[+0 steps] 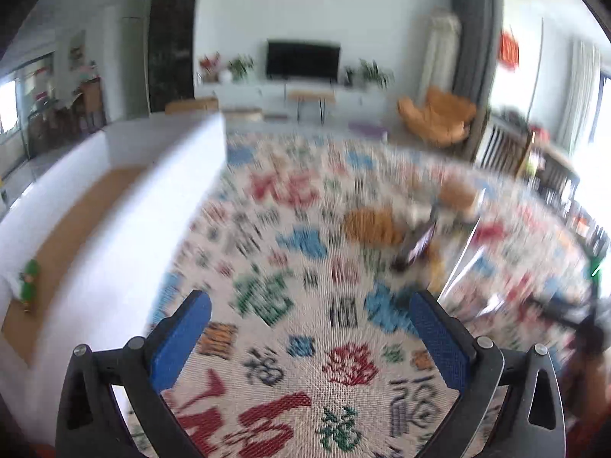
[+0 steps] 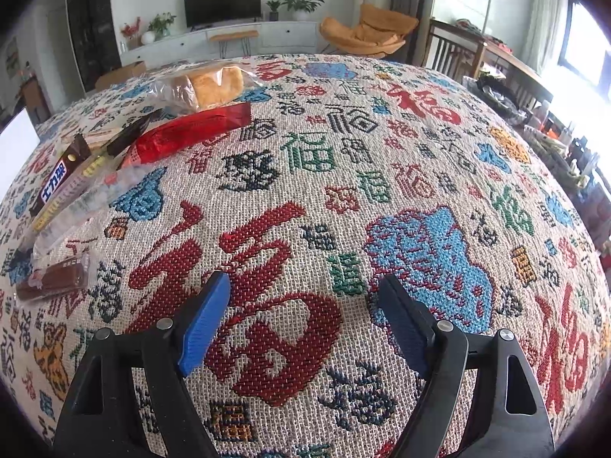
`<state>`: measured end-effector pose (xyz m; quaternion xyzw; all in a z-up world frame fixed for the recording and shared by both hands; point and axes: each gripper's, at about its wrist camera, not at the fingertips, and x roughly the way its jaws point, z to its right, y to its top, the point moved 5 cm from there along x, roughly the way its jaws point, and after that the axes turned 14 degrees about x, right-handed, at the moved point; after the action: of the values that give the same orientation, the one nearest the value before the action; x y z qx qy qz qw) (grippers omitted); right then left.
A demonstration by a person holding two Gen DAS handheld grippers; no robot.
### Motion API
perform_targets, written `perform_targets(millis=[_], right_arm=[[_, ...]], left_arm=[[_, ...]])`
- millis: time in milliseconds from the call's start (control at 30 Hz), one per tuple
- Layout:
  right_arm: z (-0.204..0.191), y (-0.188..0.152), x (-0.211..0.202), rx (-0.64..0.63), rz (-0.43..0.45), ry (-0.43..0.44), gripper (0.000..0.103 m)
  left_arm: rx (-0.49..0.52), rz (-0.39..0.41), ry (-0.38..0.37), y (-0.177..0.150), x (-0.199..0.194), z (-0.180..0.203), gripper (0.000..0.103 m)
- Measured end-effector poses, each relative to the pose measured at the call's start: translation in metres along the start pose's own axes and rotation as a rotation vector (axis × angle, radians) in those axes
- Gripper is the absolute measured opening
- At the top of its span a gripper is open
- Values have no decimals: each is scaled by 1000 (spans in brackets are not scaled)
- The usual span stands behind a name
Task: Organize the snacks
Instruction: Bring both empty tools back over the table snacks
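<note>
In the right wrist view, snacks lie in a row at the left of the patterned tablecloth (image 2: 343, 175): bagged bread (image 2: 208, 86) at the back, a red packet (image 2: 187, 135), a brown chocolate bar (image 2: 57, 183), a clear-wrapped packet (image 2: 72, 210) and a brown bar (image 2: 53, 278) nearest. My right gripper (image 2: 305, 297) is open and empty over the cloth, right of them. The left wrist view is blurred; bread (image 1: 372, 225) and a dark bar (image 1: 418, 244) show ahead. My left gripper (image 1: 309, 313) is open and empty.
A white box (image 1: 126, 206) with a brown bottom stands at the left of the table, with a small green item (image 1: 28, 280) in it. A clear plastic sheet (image 1: 469, 263) stands right of the left gripper. A TV, an orange chair (image 2: 366, 32) and shelves lie beyond.
</note>
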<state>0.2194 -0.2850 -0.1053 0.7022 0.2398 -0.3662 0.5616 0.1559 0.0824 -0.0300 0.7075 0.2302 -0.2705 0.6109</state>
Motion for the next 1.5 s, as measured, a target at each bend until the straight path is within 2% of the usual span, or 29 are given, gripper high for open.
perform_targets(millis=[167,300,400,533,1500], right_arm=[[0,0,0,4,-2,3,83],[0,0,0,9,-5,9,83],[1,0,1,11,-6,12,83],[1,0,1,15,-8,15,83],[1,1,1,17,-8,18,83]], left_arm=[[106,-104,51,-23,61,19,103],[121,-137,24,-29,72,20,102],[145,-212,-9,-33,86,26,103],[108,-212,-44,-35,88,22,103],[106,-212,-44,-35,86,21,103]])
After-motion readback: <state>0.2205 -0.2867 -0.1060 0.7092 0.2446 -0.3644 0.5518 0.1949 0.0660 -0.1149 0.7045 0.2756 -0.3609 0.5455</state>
